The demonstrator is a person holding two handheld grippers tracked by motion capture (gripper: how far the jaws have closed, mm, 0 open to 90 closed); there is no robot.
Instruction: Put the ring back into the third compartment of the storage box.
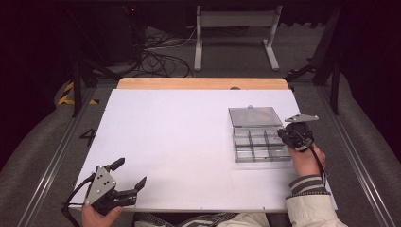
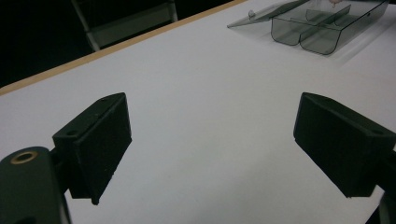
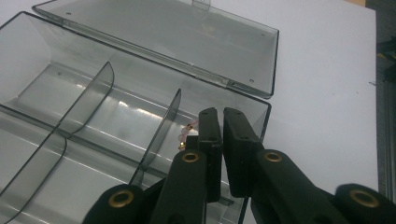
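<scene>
A clear smoky-grey plastic compartment box [image 1: 257,142] lies at the right of the high view on the white table sheet [image 1: 179,142], its flat hinged lid [image 3: 187,32] folded open behind it. Curved, glossy dividers split it into small bins. In the right gripper view, a tiny pink beaded piece with gold bits [image 3: 187,133] sits in the bin nearest the jaws. The right gripper [image 3: 219,126] hangs over that corner, its matte black jaws nearly pressed together; whether they pinch the piece cannot be told. The left gripper [image 1: 127,177], lower left, has jaws spread wide.
</scene>
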